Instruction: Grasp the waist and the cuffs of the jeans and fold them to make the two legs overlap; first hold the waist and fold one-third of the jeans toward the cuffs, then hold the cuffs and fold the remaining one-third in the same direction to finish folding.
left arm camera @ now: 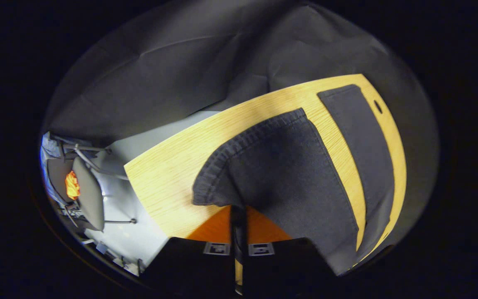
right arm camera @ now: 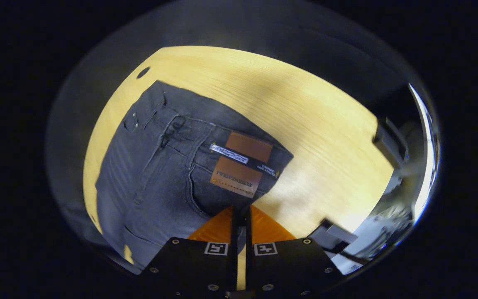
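Dark grey jeans lie on a light wooden table (left arm camera: 168,174). In the left gripper view, one leg's cuff (left arm camera: 264,166) is raised toward the camera, and my left gripper (left arm camera: 239,214) is shut on its hem edge. The other leg (left arm camera: 359,137) lies flat along the table's far right side. In the right gripper view, the waist (right arm camera: 152,174) faces me, with a brown leather patch (right arm camera: 241,164) on the waistband. My right gripper (right arm camera: 241,214) is shut on the waistband just below that patch.
The table has a small dark hole near its corner (left arm camera: 378,107) (right arm camera: 142,72). A grey chair (left arm camera: 85,191) holding something orange (left arm camera: 72,185) stands on the pale floor to the left. Black booth cloth hangs behind the table. Bare tabletop (right arm camera: 305,124) lies right of the waist.
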`<state>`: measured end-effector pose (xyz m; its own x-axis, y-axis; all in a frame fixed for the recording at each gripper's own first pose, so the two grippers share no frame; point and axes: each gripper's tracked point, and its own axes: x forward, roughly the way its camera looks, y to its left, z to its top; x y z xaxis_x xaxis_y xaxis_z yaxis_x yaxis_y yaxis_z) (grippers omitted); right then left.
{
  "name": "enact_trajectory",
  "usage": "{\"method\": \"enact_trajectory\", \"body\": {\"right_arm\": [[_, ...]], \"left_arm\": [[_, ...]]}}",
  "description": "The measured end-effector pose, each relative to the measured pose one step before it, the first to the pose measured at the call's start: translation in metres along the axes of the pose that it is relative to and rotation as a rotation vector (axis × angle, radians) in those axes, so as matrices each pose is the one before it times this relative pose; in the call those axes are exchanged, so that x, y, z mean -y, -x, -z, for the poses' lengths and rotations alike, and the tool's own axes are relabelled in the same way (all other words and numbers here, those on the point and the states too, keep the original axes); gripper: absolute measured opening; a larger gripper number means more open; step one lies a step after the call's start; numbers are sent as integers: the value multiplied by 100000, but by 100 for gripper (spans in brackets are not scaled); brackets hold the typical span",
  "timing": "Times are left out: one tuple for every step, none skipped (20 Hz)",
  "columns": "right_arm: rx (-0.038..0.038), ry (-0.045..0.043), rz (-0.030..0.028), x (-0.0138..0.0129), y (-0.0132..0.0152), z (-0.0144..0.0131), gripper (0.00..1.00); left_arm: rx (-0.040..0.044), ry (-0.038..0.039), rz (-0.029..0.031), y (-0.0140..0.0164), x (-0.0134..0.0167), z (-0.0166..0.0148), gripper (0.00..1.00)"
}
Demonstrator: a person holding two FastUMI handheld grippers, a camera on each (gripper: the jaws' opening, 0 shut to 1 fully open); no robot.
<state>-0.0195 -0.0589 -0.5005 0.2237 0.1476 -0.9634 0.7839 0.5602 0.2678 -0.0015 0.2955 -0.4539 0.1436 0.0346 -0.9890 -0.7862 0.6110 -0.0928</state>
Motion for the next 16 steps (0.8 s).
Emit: {"method": "enact_trajectory", "body": {"right_arm": [[-1567,-6294,-4091,-83,447,295,8],[1170,-4970,-3168,-273,-73,-240,8],[358,-1793,-3178,-239,70,109,8],[1818,-44,-2768,-392,109,-224,8],[1419,332,-3359,-214,659,32,8],[1163,-37,-4275,-659,211,-10,8],[2764,-595,-2211,-907,549,-429,8],[796,-14,-2491,-1343,441,-253,8],[1503,-506,-2008,-751,636,-310,8],[603,1217,-1770,-694,346,-56,8],[1621,240,-2465,-828,449,-247,8],[1308,-51,-2374,-865,387,-196,8],[729,-1044,-2146,-794,532,-105,8],[622,-1586,-2189,-946,312,-38,8],[307,332,-1300,-572,119,-181,8],[553,451,431,-303,-55,-311,8]], "left_arm": [[537,1135,4775,216,310,-258,1],[2327,1781,3836,93,81,-430,1],[708,187,4717,182,415,-497,1],[1546,366,3822,606,298,-324,1],[1347,-449,4525,501,797,-179,1],[1457,-966,3622,733,538,-57,1],[1394,-2438,3541,479,907,-461,1],[896,-2153,2841,160,994,-445,1],[691,-1975,2023,199,950,-485,1],[463,-1411,2359,124,1098,-301,1],[375,-1159,2140,212,998,-422,1],[723,-1423,3174,289,1154,-472,1],[644,-1280,2780,288,1092,-577,1],[447,-2267,2902,395,1148,-346,1],[615,-2378,2092,78,846,-483,1],[362,-1800,1976,78,929,-464,1]]}}
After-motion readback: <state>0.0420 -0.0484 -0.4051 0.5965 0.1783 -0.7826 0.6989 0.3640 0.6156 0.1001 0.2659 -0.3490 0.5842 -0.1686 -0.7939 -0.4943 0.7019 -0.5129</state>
